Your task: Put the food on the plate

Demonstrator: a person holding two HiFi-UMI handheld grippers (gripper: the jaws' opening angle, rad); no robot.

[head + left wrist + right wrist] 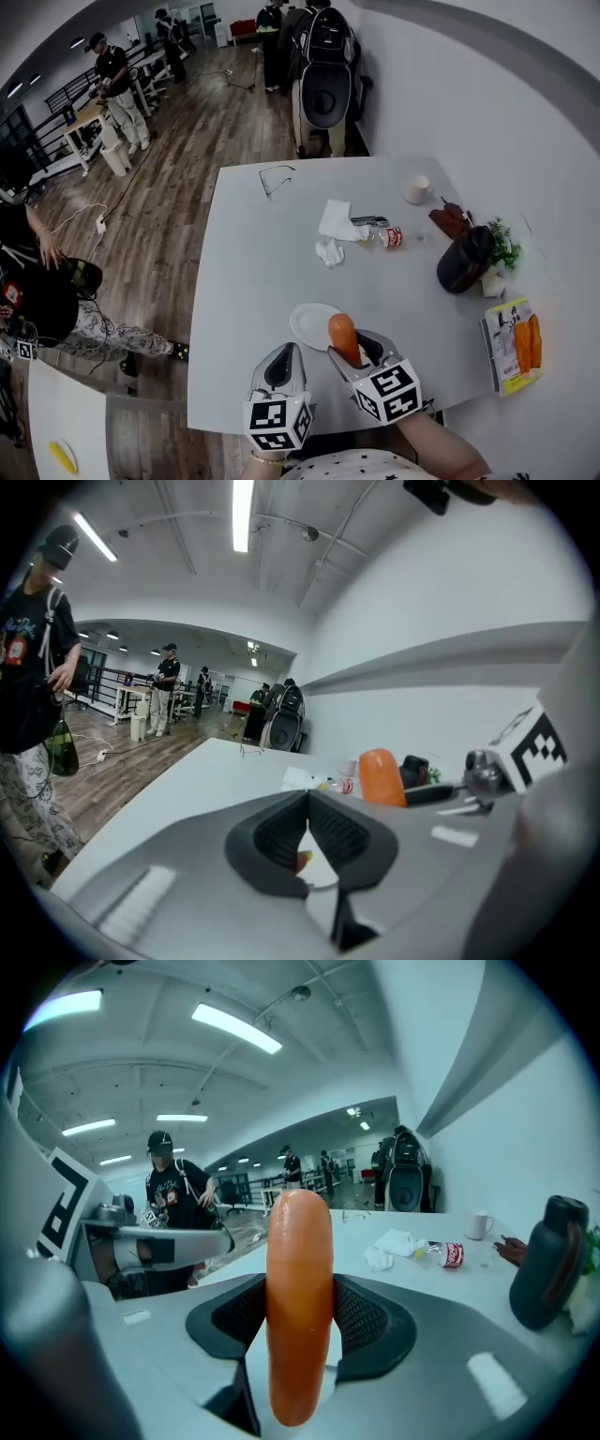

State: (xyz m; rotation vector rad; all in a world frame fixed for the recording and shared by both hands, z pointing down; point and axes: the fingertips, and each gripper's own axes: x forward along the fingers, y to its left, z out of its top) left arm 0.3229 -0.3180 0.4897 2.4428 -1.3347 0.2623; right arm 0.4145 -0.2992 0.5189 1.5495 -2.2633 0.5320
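Right hand-held gripper [354, 349] is clamped on the orange sausage-like food [300, 1307], held upright between its pads. In the head view the food sits at the right edge of the white plate [306, 324] on the table [272, 253]. Left hand-held gripper [307, 803] has jaws together and empty, just beside the plate.

head: above, steeply down on table [248, 281] | gripper views: low, close, along jaws | shared: table, sausage [300, 1307]

Open-plan lab or office, white tables [281, 272], wood floor [187, 141], ceiling strip lights [242, 513]
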